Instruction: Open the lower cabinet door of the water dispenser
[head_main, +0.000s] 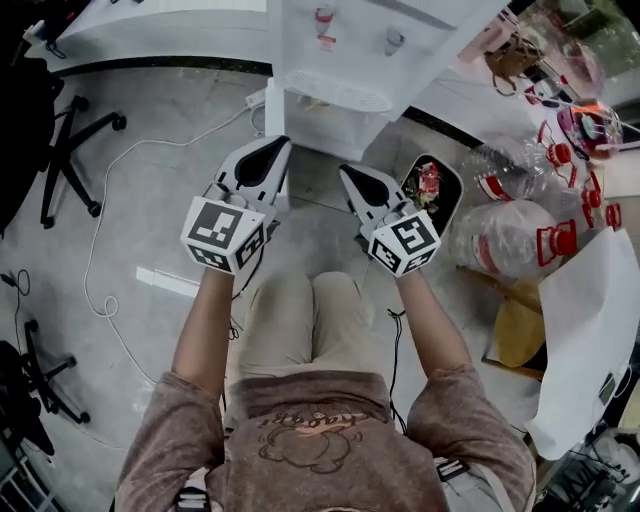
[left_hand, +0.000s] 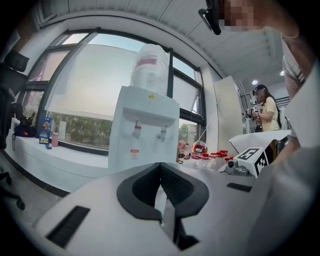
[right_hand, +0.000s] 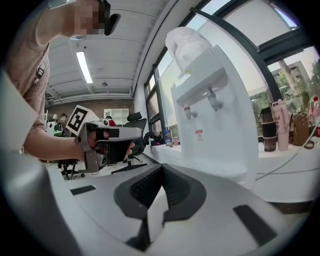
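1. The left gripper (left_hand: 160, 167) has its jaws pressed together from root to tip, with nothing between them.
2. The right gripper (right_hand: 161, 170) is likewise closed tight and holds nothing.
3. Both grippers point roughly level at the water dispenser (head_main: 340, 60), which stands just ahead of the tips. Neither gripper touches it. The left gripper faces its left front edge and the right gripper its right front corner.
4. In both gripper views the lower front of the dispenser, where the cabinet door sits, is largely hidden behind the gripper's own body, so I cannot tell how the door stands.
5. The dispenser stands on a grey tiled floor (head_main: 150, 200) against a white window ledge (left_hand: 50, 155). A white cable (head_main: 100, 260) trails over the floor, and an office chair (head_main: 70, 150) stands to the left.
6. A large water bottle (left_hand: 150, 62) sits upturned on top of the dispenser.
7. A black bin (head_main: 452, 180) just right of the right gripper holds red wrappers.
8. Clear jugs (head_main: 510, 230) with red caps lie further right.
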